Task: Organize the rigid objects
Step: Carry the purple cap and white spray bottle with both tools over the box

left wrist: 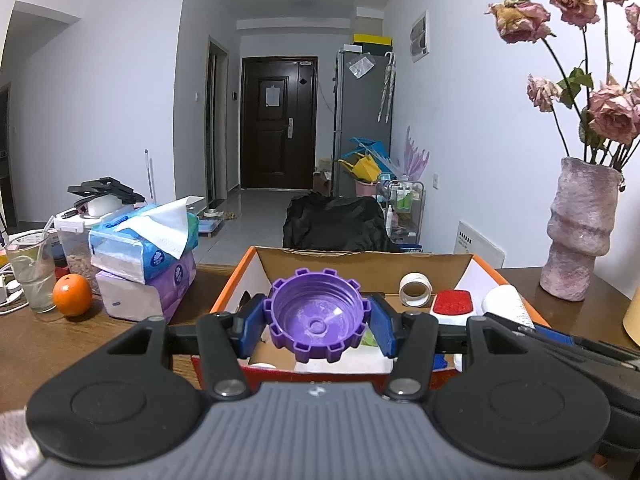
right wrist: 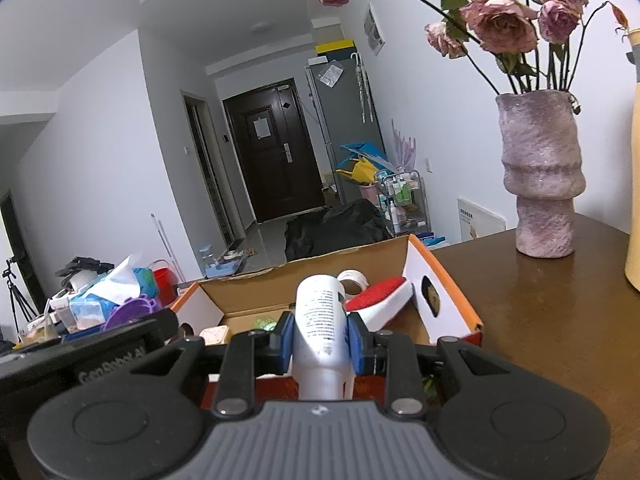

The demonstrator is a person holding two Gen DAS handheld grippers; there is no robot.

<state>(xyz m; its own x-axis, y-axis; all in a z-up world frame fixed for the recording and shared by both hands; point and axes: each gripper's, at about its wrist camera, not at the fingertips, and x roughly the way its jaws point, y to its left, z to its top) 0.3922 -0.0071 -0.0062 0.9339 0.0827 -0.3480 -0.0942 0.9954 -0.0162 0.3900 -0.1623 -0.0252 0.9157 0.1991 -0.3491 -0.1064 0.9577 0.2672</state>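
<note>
My left gripper [left wrist: 318, 322] is shut on a purple notched cap [left wrist: 318, 314], holding it above the near end of an open cardboard box [left wrist: 230, 292] with orange edges. My right gripper [right wrist: 322, 338] is shut on a white bottle [right wrist: 322, 316] with black print, its top pointing toward the box [right wrist: 448, 272]. In the left wrist view the same bottle [left wrist: 506, 304] shows at the right, over the box's right side. Inside the box lie a roll of white tape [left wrist: 416, 289] and a red-topped white object [left wrist: 453, 302]. The purple cap [right wrist: 130, 310] also appears at the left of the right wrist view.
Stacked tissue packs [left wrist: 146, 256], an orange [left wrist: 72, 294], a glass [left wrist: 30, 270] and a plastic container stand left of the box on the brown table [right wrist: 540, 320]. A pink vase [right wrist: 540, 176] with dried roses stands at the right. A pale yellow object [right wrist: 634, 200] fills the right edge.
</note>
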